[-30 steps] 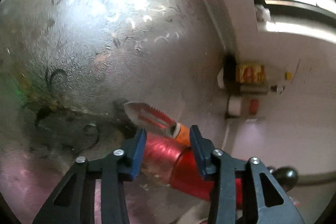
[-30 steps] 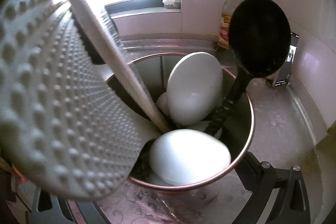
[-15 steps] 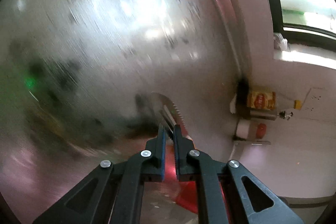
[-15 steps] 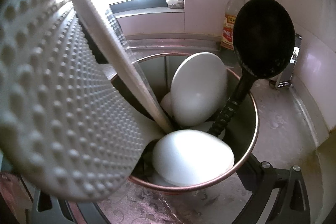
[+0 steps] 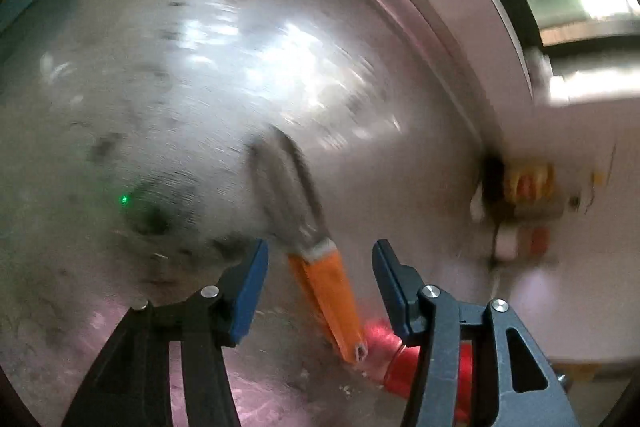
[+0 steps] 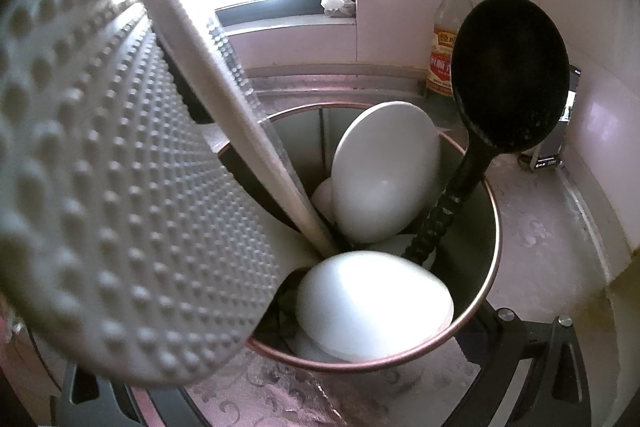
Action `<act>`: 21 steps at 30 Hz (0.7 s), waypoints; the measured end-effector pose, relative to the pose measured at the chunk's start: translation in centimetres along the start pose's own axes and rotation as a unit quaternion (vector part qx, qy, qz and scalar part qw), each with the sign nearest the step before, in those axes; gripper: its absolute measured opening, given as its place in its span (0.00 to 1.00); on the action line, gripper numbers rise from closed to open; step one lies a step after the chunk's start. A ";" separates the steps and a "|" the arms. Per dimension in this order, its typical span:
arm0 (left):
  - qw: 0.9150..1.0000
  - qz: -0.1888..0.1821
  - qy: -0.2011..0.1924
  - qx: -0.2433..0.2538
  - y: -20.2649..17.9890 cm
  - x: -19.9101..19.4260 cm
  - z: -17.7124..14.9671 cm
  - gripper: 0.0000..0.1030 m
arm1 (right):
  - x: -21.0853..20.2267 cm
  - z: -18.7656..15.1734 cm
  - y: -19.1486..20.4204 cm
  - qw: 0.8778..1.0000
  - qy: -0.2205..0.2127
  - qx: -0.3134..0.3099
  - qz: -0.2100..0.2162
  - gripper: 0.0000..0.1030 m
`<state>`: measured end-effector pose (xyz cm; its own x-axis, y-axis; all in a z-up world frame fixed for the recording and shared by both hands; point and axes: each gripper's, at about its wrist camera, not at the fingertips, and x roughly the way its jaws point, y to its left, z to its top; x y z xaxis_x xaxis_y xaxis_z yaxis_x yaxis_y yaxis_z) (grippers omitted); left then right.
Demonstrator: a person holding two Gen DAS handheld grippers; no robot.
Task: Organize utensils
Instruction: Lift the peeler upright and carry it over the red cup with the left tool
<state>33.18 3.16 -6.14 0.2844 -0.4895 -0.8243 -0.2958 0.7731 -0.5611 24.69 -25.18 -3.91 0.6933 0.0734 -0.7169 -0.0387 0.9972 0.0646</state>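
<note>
- Steel countertop (image 5: 168,75) by a window took up the left view, all smeared with motion blur.
- Orange-handled serrated knife (image 5: 324,291) sat between the fingers of the left gripper (image 5: 320,251), blade pointing away. The jaws had just been opening and stood spread, with neither pad touching the handle.
- My guess: it's light and stiff, with a plastic handle that's probably a bit slick. I'd grab mid-handle and stay off the toothed edge. Something red (image 5: 404,359) lay right at the handle's end and was too blurry to name.
- Round steel holder (image 6: 490,227) with a coppery rim filled the right view, with the right gripper (image 6: 300,359) reaching a finger past each side of it. The pads were hidden, so I couldn't tell if it was actually squeezing.
- Inside the holder: 2 big white spoons (image 6: 384,171), a black ladle (image 6: 510,75) leaning on the rim's right side and a white-handled tool (image 6: 224,99) slanting in from the left.
- Grey dimpled paddle (image 6: 120,187) covered the holder's left side, right up against the lens.
- Holder looked pretty crowded, so the knife would need a gap.
</note>
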 end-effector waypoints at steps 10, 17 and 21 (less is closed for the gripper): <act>0.992 0.093 0.029 0.077 -5.4 5.0 -0.4 0.30 | -0.1 -0.2 -0.4 1.000 0.000 0.002 0.000 1.00; 0.975 0.160 0.035 0.150 -9.5 7.4 0.0 0.30 | -0.2 -0.4 -1.0 1.000 0.001 0.005 0.006 1.00; 0.963 0.189 0.029 0.191 -11.6 9.1 -0.2 0.28 | -0.1 -0.3 -0.7 1.000 0.001 0.003 0.006 1.00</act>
<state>39.06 -10.39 -7.16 0.1673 -0.1577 -0.9732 -0.0070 0.9869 -0.1611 24.44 -25.84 -4.07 0.6915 0.0859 -0.7173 -0.0433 0.9960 0.0775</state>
